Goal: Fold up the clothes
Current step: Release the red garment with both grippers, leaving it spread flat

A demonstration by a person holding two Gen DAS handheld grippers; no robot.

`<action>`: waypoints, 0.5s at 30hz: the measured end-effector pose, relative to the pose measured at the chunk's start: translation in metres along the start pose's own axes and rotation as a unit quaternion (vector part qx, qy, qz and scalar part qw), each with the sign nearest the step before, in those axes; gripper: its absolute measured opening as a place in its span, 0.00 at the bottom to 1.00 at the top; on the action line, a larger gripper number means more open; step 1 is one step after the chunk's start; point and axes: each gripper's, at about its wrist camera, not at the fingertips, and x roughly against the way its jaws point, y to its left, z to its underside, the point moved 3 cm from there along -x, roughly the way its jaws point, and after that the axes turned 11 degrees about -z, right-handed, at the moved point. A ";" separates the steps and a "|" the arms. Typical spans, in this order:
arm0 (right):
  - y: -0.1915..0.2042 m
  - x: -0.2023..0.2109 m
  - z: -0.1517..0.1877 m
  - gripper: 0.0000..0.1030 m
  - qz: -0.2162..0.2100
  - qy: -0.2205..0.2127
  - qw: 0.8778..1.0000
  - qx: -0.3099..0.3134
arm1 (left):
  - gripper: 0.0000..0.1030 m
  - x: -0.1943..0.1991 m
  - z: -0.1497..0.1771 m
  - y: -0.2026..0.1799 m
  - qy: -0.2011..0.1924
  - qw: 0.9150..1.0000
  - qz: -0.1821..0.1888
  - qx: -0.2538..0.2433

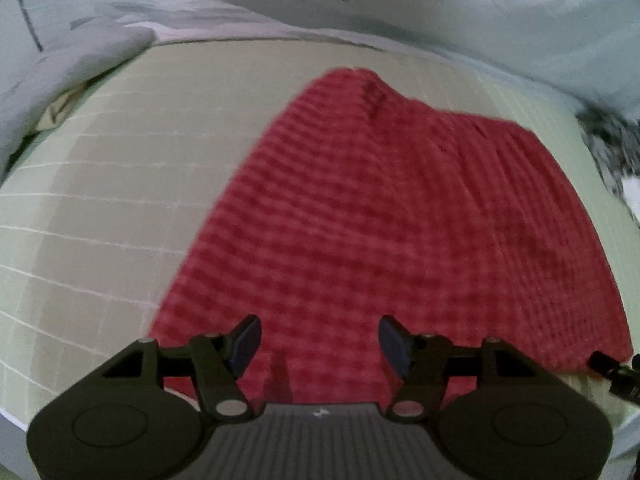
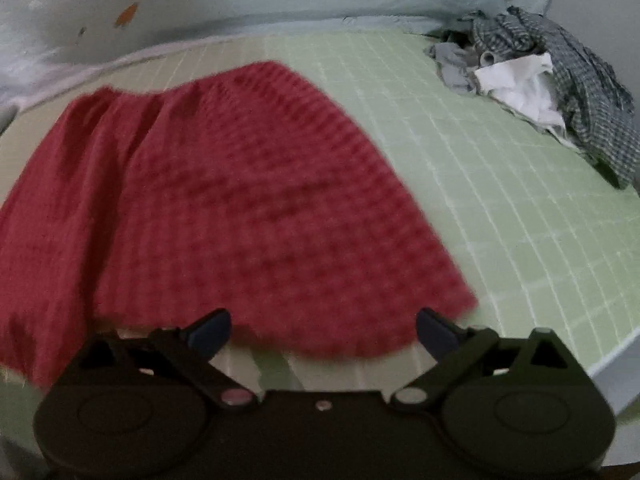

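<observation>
Red checked garment: one item, woven in a small red-and-pink check, laid flat on the green gridded mat. It narrows toward the mat's far edge and widens toward the near edge. Long soft creases run down one half; the other half lies smooth. A short dark mark sits near its far end in the left wrist view. Its near hem lies just inside the mat's near edge, slightly blurred in the right wrist view.

Left gripper: jaws stand apart over the garment's near hem, nothing between the pads, cloth not pinched.

Right gripper: jaws spread wide at the near hem, holding nothing.

Pile of clothes: blue-checked, grey and white pieces, heaped at the mat's far right corner, well apart from the red garment.

Pale bedding: carrot print, along the mat's far edge.
</observation>
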 end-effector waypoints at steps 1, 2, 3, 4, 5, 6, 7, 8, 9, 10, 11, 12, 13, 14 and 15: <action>-0.001 -0.001 0.007 0.95 -0.008 0.010 1.000 -0.003 | 0.64 0.000 0.004 -0.002 0.003 1.000 0.000 -0.005; -0.002 -0.002 0.013 0.92 -0.015 0.020 1.000 -0.006 | 0.64 0.000 0.007 -0.004 0.006 1.000 -0.001 -0.010; -0.005 -0.003 0.017 0.90 -0.016 0.030 0.999 -0.009 | 0.64 0.001 0.009 -0.004 0.006 1.000 -0.002 -0.012; -0.007 -0.005 0.019 0.87 -0.020 0.034 0.999 -0.016 | 0.64 0.002 0.010 -0.004 0.004 1.000 -0.003 -0.013; -0.009 -0.006 0.021 0.86 -0.024 0.037 0.999 -0.023 | 0.64 0.004 0.011 -0.004 0.003 1.000 -0.004 -0.013; -0.010 -0.007 0.021 0.86 -0.030 0.032 0.999 -0.024 | 0.64 0.005 0.012 -0.004 0.002 1.000 -0.005 -0.014; -0.011 -0.008 0.020 0.85 -0.037 0.027 0.999 -0.024 | 0.64 0.006 0.013 -0.004 0.000 1.000 -0.006 -0.015; -0.011 -0.010 0.019 0.84 -0.043 0.021 0.999 -0.018 | 0.64 0.008 0.014 -0.004 -0.001 1.000 -0.007 -0.015; -0.012 -0.012 0.018 0.83 -0.048 0.017 0.999 -0.017 | 0.64 0.009 0.014 -0.004 -0.002 1.000 -0.009 -0.014; -0.012 -0.014 0.016 0.79 -0.052 0.012 0.998 -0.015 | 0.64 0.010 0.014 -0.004 -0.002 1.000 -0.011 -0.013; -0.011 -0.015 0.014 0.72 -0.053 0.005 0.999 -0.013 | 0.64 0.011 0.013 -0.004 -0.004 1.000 -0.013 -0.011; -0.009 -0.015 0.012 0.66 -0.054 0.001 0.999 -0.008 | 0.64 0.012 0.013 -0.003 -0.006 1.000 -0.015 -0.008; -0.007 -0.015 0.009 0.48 -0.060 -0.002 0.998 0.000 | 0.64 0.014 0.013 -0.002 -0.007 1.000 -0.016 -0.005; -0.003 -0.015 0.005 0.24 -0.073 -0.004 0.997 0.007 | 0.64 0.016 0.013 -0.002 -0.007 1.000 -0.016 -0.002; -0.001 -0.015 0.001 0.14 -0.084 -0.007 0.996 0.009 | 0.64 0.017 0.013 -0.001 -0.007 1.000 -0.017 0.001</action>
